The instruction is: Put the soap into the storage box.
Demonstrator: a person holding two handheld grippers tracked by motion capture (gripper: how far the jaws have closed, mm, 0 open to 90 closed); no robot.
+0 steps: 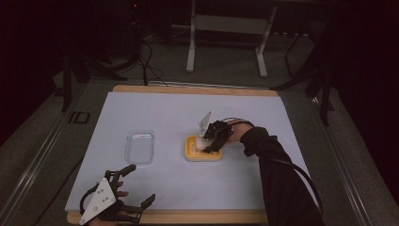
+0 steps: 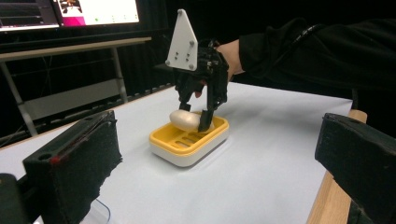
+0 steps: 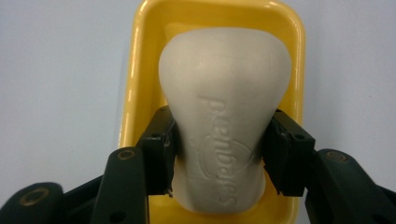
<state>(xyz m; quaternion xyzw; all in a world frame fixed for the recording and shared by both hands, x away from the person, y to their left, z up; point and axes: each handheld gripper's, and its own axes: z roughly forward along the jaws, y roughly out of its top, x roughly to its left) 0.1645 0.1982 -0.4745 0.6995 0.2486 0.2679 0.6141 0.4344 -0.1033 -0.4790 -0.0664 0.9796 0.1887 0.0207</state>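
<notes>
A cream bar of soap [image 3: 224, 121] with embossed lettering is clamped between the pads of my right gripper [image 3: 219, 154], just over the yellow soap dish [image 3: 140, 70]. From the high view the right gripper [image 1: 209, 141] points down into the dish [image 1: 190, 153] in the middle of the white mat. The left gripper view has the soap [image 2: 186, 120] low in the dish [image 2: 187, 144], touching or nearly touching it. My left gripper [image 1: 139, 186] rests open near the front left edge of the table, its jaws wide apart with nothing between them.
A clear plastic lid or tray [image 1: 140, 147] lies on the white mat [image 1: 164, 113] left of the dish. The wooden table edge [image 1: 188, 217] runs along the front. A metal stand [image 1: 226, 28] and cables stand on the dark floor beyond the table.
</notes>
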